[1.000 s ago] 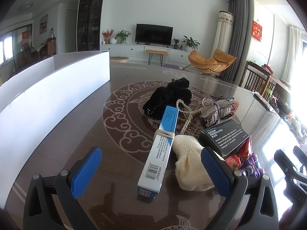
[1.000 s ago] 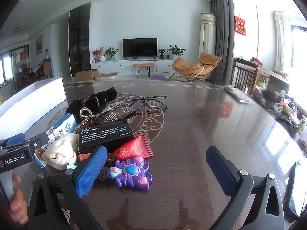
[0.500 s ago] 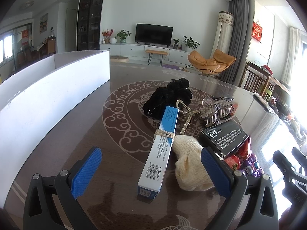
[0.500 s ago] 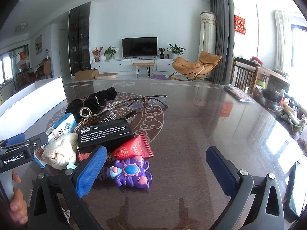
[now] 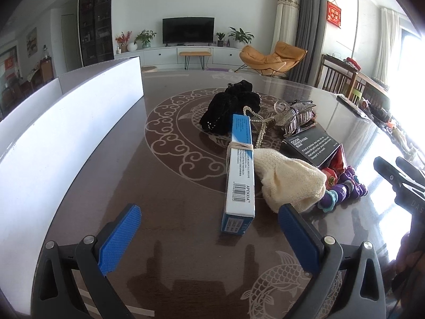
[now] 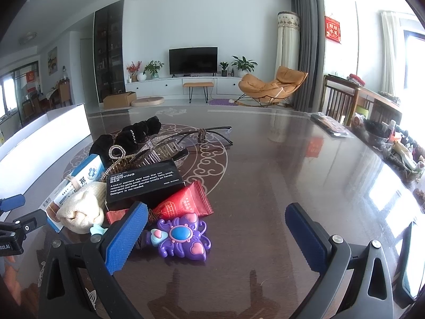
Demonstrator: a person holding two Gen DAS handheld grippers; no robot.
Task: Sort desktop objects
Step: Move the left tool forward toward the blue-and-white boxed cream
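A pile of small objects lies on the dark patterned table [image 5: 172, 186]. A blue and white box [image 5: 240, 170] bound with a rubber band points toward my left gripper [image 5: 209, 228], which is open and empty just short of the box's near end. A cream knitted cloth [image 5: 287, 180] lies right of the box. My right gripper [image 6: 216, 226] is open and empty, its left pad beside a purple butterfly toy [image 6: 180, 239]. Behind the toy lie a red sachet [image 6: 186, 204], a black soap box [image 6: 143, 180], a silver hair claw [image 6: 159, 151], black scrunchies [image 6: 132, 133] and glasses [image 6: 207, 134].
A long white box wall [image 5: 61, 122] runs along the table's left side. At the far right edge are a dark flat item [image 6: 329, 125] and clutter [image 6: 398, 148]. The other gripper shows at the right edge of the left wrist view [image 5: 401, 180].
My left gripper has turned slightly left, so the pile sits further right in its view. The right wrist view is almost unchanged. Both stay open.
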